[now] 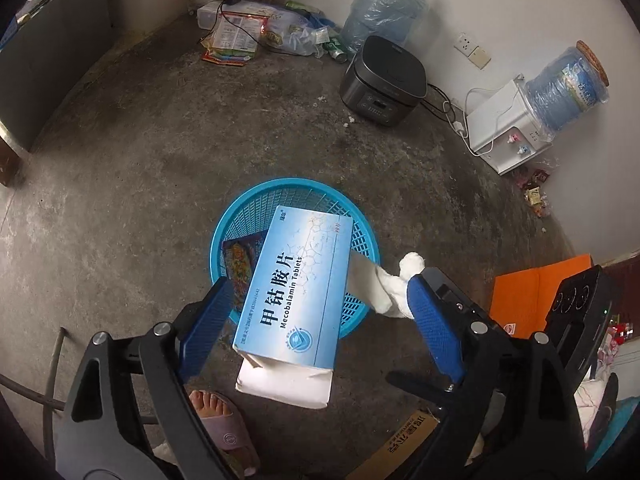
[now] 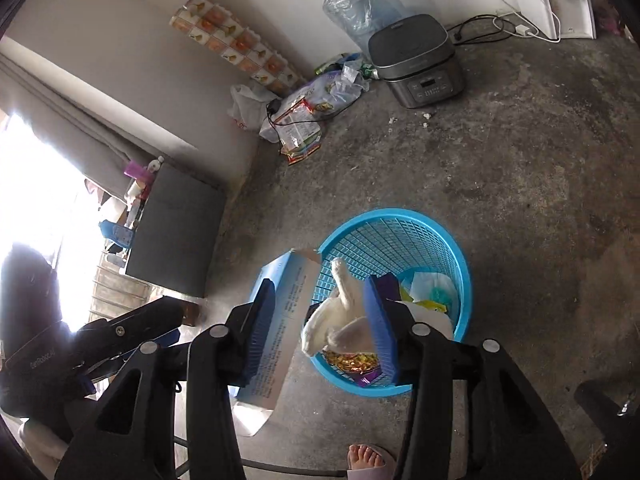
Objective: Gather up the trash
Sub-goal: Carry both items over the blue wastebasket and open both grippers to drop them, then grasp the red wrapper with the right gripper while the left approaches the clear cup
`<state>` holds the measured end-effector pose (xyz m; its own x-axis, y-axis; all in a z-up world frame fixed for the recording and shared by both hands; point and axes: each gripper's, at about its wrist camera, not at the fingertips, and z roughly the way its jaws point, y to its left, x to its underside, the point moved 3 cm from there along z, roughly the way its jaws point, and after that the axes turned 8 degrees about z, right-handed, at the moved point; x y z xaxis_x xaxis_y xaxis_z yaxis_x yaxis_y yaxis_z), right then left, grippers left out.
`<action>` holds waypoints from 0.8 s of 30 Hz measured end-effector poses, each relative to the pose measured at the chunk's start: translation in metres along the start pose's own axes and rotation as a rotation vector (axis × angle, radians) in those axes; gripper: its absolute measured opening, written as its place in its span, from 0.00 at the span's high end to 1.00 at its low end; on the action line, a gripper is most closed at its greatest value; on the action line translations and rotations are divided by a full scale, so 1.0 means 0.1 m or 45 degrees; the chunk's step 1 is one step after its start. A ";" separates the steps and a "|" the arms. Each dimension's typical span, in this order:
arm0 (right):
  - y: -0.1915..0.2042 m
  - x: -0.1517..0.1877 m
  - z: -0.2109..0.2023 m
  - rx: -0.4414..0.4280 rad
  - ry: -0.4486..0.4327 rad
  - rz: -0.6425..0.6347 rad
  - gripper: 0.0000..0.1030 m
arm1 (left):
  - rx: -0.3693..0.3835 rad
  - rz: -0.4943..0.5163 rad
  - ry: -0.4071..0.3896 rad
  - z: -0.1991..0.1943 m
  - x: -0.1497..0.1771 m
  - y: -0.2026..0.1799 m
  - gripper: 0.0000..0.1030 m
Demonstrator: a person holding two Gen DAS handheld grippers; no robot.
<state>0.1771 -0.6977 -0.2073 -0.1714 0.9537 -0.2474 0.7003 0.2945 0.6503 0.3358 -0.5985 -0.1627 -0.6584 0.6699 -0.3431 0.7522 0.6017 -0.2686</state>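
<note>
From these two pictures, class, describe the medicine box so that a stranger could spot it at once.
Find the round blue basket on the grey concrete floor. Over its near rim, between blue gripper fingers, is a long box, pale blue and white. Unlike the crumpled white tissue beside it, it reads "Mecobalamin Tablets".

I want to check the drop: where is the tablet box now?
In the left wrist view the tablet box sits mid-frame between the left claw fingers, over the near rim of the blue basket.

Dim indoor daylight, heavy fisheye bend in both views

A blown-out window (image 2: 36, 200) at the right wrist view's left edge floods white glare; the concrete floor (image 1: 168, 160) is evenly, softly lit with faint shadows, corners vignette black, and walls curve near the rims.
</note>
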 end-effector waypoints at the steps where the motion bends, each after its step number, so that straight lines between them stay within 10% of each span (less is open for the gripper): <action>1: -0.07 -0.01 0.07 0.022 0.009 0.020 0.51 | -0.009 -0.013 0.001 0.04 0.01 0.02 0.19; 8: -0.06 0.13 -0.31 -0.054 -0.091 0.009 0.51 | -0.056 0.153 -0.116 -0.50 0.04 -0.13 0.19; 15: 0.63 0.32 -1.12 -0.165 -0.254 -0.227 0.46 | -0.052 0.244 -0.335 -1.96 0.23 -0.14 0.19; 24: 1.66 1.21 -1.85 -0.498 -0.069 -0.593 0.39 | -0.238 0.135 -0.689 -4.20 1.68 0.50 0.19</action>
<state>0.1446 -0.5217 0.0039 -0.3556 0.7176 -0.5989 0.2517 0.6906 0.6780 0.2511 -0.2732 0.1440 -0.4352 0.4427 -0.7840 0.7636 0.6428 -0.0609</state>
